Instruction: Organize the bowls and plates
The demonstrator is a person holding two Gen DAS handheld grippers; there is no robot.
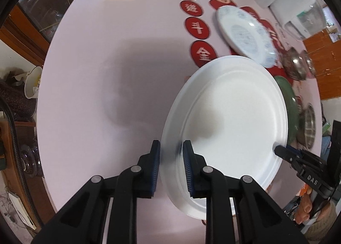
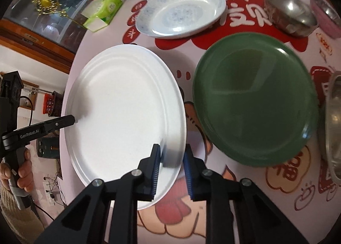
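Over the tabletop point(image 1: 96, 73), left wrist view: left gripper point(image 1: 171, 167) fingers clamp the empty white plate point(image 1: 230, 120) rim, pointing steeply down. Right wrist view: right gripper point(image 2: 172, 168) fingers pinch the opposite rim; empty green plate point(image 2: 255, 99) just beside.

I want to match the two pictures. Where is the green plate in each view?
Left wrist view: the green plate is only a sliver at the right, behind the white plate.
Right wrist view: the green plate fills the centre-right, beside the white plate.
Shared landmark: the blue-patterned plate.
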